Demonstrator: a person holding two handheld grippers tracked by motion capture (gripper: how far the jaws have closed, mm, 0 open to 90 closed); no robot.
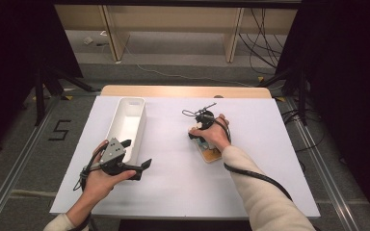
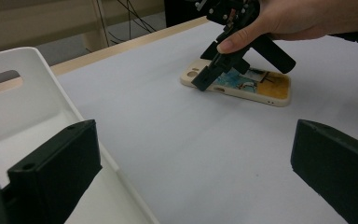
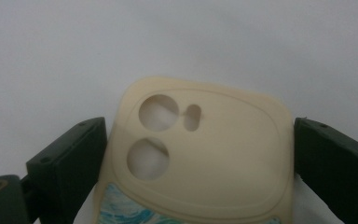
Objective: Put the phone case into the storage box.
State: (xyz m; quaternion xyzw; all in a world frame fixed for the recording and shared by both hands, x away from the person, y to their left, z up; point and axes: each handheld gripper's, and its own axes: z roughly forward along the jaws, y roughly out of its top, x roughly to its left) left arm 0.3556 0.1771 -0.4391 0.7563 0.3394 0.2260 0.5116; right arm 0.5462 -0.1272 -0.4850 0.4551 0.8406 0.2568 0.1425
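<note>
My right tool [image 1: 203, 139] is down over the cream soft-plastic phone case with a blue-and-orange picture panel [image 2: 242, 84]. Its jaws stand one on each long side of the case's camera-cutout end [image 3: 200, 149], at or just off the edges. I can't tell if they're pinching yet, so whether it's closed on the case is unclear.

The case lies flat on the white-covered desk [image 1: 183, 178], right of centre and well apart from the long white plastic bin [image 1: 126, 126] at the left.

My left tool [image 1: 142, 168] hangs just above the desk beside the near end of the bin, jaws wide apart and holding nothing. In the left gripper view the bin wall [image 2: 37, 107] sits right by one of its jaws.

My guess at the step: grasp the case at its end, probably to lift it toward the bin.

Risks as I judge them:
- The case is thin and lies flat, so the jaws may ride over the rim and close on air.
- It's flexible, so a hard squeeze could bow it and pop it out sideways.
- Holding only one end, the far end may sag or swing on lift and slip free.
- The tool tips press near the desk cover and could drag or wrinkle it.
- The left tool is close to the bin and could knock it if it swings.
</note>
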